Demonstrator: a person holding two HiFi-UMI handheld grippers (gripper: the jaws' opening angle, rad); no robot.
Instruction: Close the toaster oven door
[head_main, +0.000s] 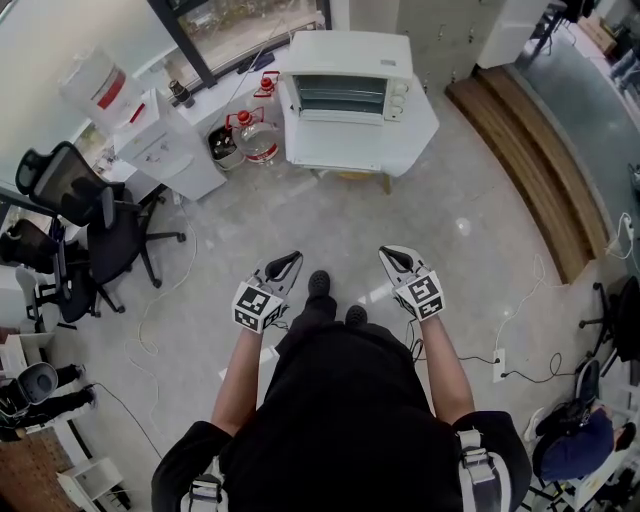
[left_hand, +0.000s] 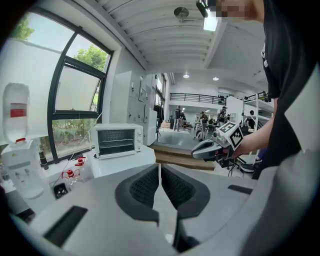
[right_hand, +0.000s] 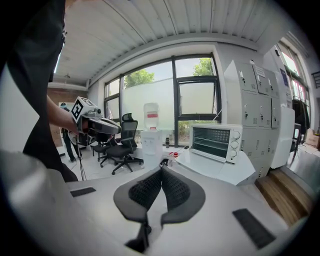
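Observation:
A white toaster oven (head_main: 345, 88) stands on a white table (head_main: 415, 130) several steps ahead of me, also seen in the left gripper view (left_hand: 117, 140) and the right gripper view (right_hand: 215, 142). Its front shows a dark inside with wire racks, and the door seems folded down in front. My left gripper (head_main: 291, 262) (left_hand: 160, 168) is shut and holds nothing. My right gripper (head_main: 390, 256) (right_hand: 161, 171) is likewise shut and empty. Both are held at waist height over the floor, side by side, pointing towards the oven and far from it.
Black office chairs (head_main: 100, 235) stand at the left. A water dispenser (head_main: 160, 150) and jugs (head_main: 255, 135) sit left of the table. A wooden step (head_main: 540, 170) runs along the right. Cables (head_main: 520, 370) lie on the floor at the right. Grey floor lies between me and the table.

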